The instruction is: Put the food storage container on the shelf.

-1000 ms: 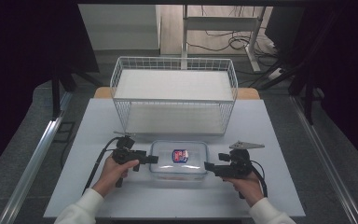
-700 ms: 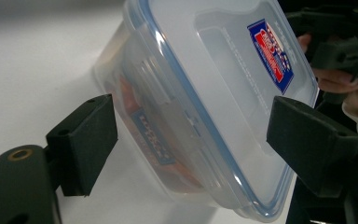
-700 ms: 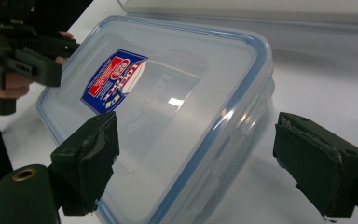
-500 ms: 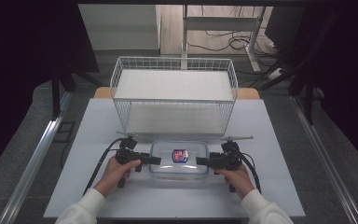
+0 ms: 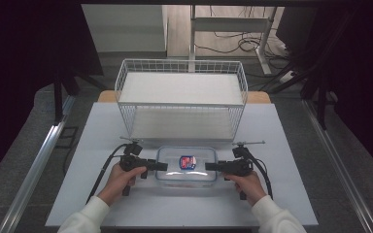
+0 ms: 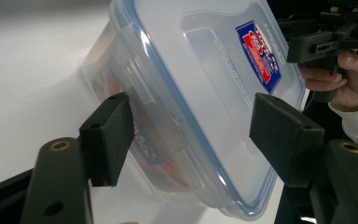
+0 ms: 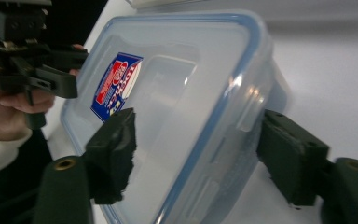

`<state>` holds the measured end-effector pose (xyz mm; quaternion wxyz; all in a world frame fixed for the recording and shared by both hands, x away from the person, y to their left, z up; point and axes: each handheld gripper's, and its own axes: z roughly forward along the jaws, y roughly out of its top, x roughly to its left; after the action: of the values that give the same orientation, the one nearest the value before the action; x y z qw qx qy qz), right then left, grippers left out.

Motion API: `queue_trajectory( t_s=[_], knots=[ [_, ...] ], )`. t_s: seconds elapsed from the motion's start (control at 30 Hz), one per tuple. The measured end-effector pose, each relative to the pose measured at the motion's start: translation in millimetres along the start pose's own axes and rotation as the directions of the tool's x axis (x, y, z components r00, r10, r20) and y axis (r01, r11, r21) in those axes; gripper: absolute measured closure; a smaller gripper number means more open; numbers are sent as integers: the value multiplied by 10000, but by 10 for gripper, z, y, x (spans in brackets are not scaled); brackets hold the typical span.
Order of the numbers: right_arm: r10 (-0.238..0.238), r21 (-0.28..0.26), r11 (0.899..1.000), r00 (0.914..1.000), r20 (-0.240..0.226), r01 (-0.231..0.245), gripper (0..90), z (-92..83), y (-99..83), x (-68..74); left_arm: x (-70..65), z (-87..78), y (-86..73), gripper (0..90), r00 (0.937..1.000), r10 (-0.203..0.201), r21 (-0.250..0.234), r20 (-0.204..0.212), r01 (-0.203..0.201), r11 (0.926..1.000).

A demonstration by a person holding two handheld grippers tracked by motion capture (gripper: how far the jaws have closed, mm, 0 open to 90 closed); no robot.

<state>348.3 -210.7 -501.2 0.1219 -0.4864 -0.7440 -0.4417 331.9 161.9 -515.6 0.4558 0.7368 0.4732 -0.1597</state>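
- A clear plastic box [image 5: 186, 165] with a blue-edged lid and a red-and-blue label [image 5: 188, 161] lies flat on the white desk [image 5: 291, 145], near the person's edge and midway between the two hands.
- The left gripper [image 5: 161, 166] sits at the box's left end, pointing level toward it. Its jaws have just been closing, with the end of the box between them.
- In the left gripper view the box [image 6: 191, 93] fills the gap between the jaws. One pad [image 6: 109, 135] lies against the side wall just below the lid clip; the other pad [image 6: 284, 130] stands over the lid. Whether that pad touches the lid, I cannot tell.
- The right gripper [image 5: 211, 167] sits at the box's right end, facing the left one, held level. Its jaws too have just been closing around that end.
- In the right gripper view one pad [image 7: 114, 154] hangs over the lid [image 7: 168, 93] and the other pad [image 7: 291, 154] sits just beside the side wall under the clip; a firm clamp is not visible, so the hold cannot be told for sure.
- Each hand [image 5: 119, 179] wraps a gripper handle, with white sleeves [image 5: 90, 218] at the desk's near edge.
- A white wire basket [image 5: 180, 97] stands behind the box, farther back on the desk and apart from it.
- Black cables [image 5: 102, 170] trail from the grippers over the desk.
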Motion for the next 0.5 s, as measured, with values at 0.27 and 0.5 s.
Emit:
queue_trajectory(
  t_s=[0.27, 0.5],
  knots=[
    [-3, -242, 9997, 9999, -157, 0, 413, -104, -33, 36, -80, -86, -78, 412, 9999, 43, -451, -97, -47, 9990],
    [-68, -602, 9982, 9999, -109, 61, 458, -185, -112, 133, -197, -164, -166, 468, 9994, 186, -725, -292, -206, 9972]
  ],
)
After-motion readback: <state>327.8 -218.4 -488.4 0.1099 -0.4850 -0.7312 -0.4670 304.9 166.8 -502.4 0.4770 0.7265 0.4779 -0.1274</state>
